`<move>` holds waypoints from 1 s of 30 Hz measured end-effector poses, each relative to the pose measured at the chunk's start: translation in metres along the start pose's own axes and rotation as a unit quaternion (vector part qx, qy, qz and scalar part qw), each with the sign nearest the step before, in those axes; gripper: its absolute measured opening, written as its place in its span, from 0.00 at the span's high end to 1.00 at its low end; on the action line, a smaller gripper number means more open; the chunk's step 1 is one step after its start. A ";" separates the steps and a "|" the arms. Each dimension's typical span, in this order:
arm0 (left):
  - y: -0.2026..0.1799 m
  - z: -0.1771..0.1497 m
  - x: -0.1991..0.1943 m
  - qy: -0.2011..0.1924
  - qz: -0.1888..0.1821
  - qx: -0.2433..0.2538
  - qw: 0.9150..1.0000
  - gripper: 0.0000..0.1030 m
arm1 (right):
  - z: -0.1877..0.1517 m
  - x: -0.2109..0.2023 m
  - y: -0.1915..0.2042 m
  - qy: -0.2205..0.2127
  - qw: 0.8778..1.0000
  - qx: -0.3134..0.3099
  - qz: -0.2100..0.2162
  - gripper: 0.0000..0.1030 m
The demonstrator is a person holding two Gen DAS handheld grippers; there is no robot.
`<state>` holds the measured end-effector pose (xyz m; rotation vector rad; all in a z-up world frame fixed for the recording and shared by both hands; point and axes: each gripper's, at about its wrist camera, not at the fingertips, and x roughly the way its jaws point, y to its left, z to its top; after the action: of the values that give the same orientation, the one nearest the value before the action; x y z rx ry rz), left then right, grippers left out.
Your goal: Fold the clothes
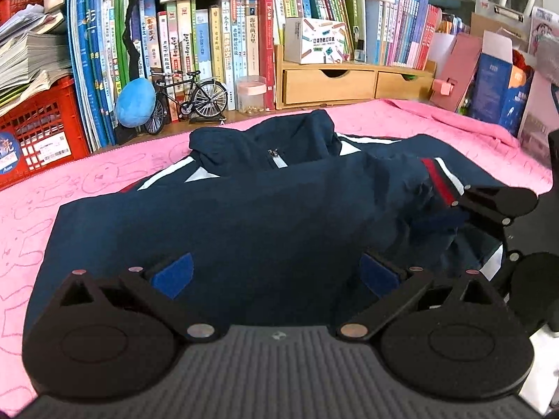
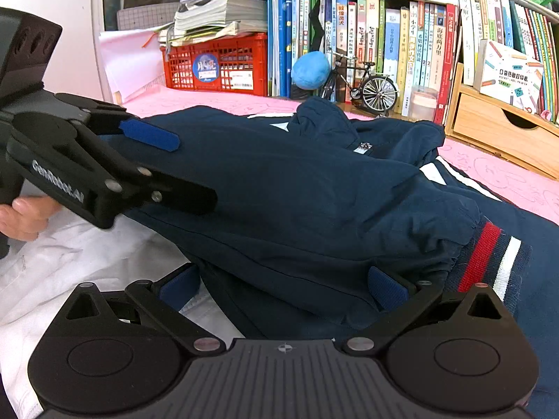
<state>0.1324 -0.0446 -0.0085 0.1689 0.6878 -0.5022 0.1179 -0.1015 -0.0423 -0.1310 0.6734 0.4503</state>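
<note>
Both wrist views sit low, close over the jacket (image 1: pixel 244 216), apparently facing the bookshelf (image 2: pixel 401 35).

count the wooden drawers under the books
2, side by side under the shelf: left drawer, right drawer. The right wrist view shows only one, so more may sit out of frame.

Home — child's study or bedroom. Beyond jaws: packed row of children's books (image 1: pixel 209 52), blue plush toys (image 1: pixel 134 103), model bicycle (image 1: pixel 190 101). Left of jaws: red plastic crate (image 1: pixel 38 129) under paper stacks. Right, past jaws: small wooden drawer unit (image 1: pixel 356 83). Under jaws — pink bunny-print blanket (image 1: pixel 104 174) covering surface.
</note>
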 end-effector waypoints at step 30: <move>0.013 -0.121 -0.121 0.001 0.046 -0.023 0.999 0.00 | 0.002 -0.001 0.002 0.005 1.000 0.013 -0.009 0.00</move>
<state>-0.0090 0.0515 -0.0236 0.1579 0.6905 -0.3980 0.1168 -0.0994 -0.0401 -0.1147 0.6865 0.4245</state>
